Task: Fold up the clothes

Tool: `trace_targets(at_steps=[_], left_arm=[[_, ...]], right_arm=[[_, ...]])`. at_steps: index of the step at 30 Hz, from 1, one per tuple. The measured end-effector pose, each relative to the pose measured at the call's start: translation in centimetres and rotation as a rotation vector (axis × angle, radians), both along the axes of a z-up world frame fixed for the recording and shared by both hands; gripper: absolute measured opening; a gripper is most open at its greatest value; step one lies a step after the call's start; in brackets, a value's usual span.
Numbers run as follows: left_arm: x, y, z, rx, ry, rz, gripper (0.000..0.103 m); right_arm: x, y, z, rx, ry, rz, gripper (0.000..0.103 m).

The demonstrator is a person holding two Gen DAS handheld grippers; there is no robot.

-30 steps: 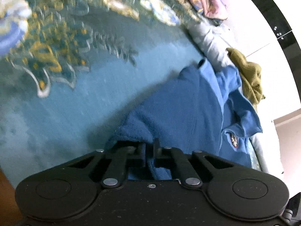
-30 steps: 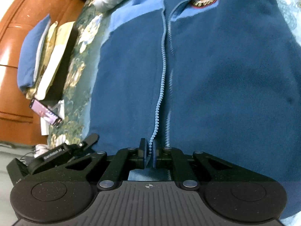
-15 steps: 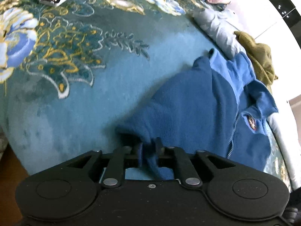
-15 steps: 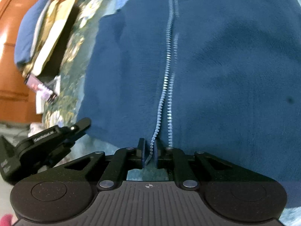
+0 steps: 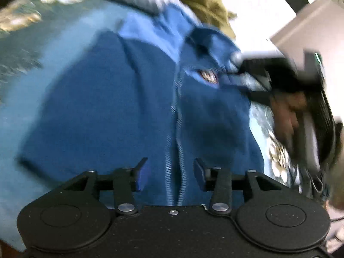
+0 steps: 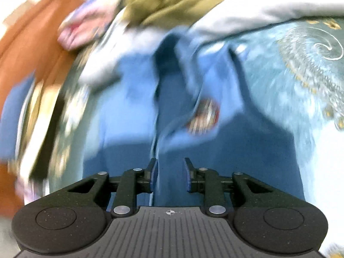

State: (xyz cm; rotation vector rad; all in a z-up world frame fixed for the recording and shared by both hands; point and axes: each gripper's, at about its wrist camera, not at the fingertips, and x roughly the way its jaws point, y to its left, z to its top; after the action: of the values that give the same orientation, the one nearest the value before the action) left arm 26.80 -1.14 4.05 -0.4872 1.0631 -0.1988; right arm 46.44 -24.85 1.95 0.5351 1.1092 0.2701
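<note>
A blue fleece jacket (image 5: 120,107) with a front zip (image 5: 174,111) and a round chest badge (image 5: 207,77) lies flat on a teal patterned bedspread (image 5: 25,60). My left gripper (image 5: 171,173) is open and empty, just above the jacket's lower hem over the zip. My right gripper (image 6: 171,175) is open and empty above the jacket (image 6: 129,111), looking toward its collar and the badge (image 6: 203,116). The right gripper also shows in the left wrist view (image 5: 279,75), blurred, near the badge.
An olive garment (image 6: 172,2), a grey-white one (image 6: 268,15) and a pink one (image 6: 86,25) lie past the jacket's collar. A brown wooden headboard (image 6: 28,49) and stacked items (image 6: 43,111) stand at the left. The bedspread (image 6: 301,75) extends right.
Both grippers have let go of the jacket's hem and opened. The left has swung over the jacket's front, the right has moved up toward the collar. Both views are blurred by motion.
</note>
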Motion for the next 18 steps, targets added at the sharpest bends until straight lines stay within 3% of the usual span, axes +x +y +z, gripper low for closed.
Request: trace_targets(at_steps=[5,7,12,13,14,18], left_arm=[[1.1,-2.2,-2.2,0.021,0.049,-0.117,0.043],[1.4,-2.3,-2.9,-0.016,0.069,-0.154,0.043],[2.7,-2.5,-3.6,-0.114,0.100,-0.207,0.041],[2.9,-2.5,-3.9,-0.132,0.113,-0.213,0.040],[3.0,-2.5,-4.1,-0.144,0.124,-0.219,0.040],[3.3,-2.4,-5.0,-0.174,0.156,-0.240,0.040]], right_arm=[[4.5,-0.5,-0.9,-0.125,-0.016,-0.035,0.027],[5.7,-0.2,-1.0,-0.158,-0.024,-0.008,0.035],[8.1,0.3,-0.9,-0.229,-0.040,0.035,0.033],[8.5,0.3,-0.8,-0.223,-0.039,0.040,0.028],[8.9,0.4,-0.7,-0.213,-0.038,0.051,0.009],[10.1,0.4,0.7,-0.170,-0.047,0.114,0.006]])
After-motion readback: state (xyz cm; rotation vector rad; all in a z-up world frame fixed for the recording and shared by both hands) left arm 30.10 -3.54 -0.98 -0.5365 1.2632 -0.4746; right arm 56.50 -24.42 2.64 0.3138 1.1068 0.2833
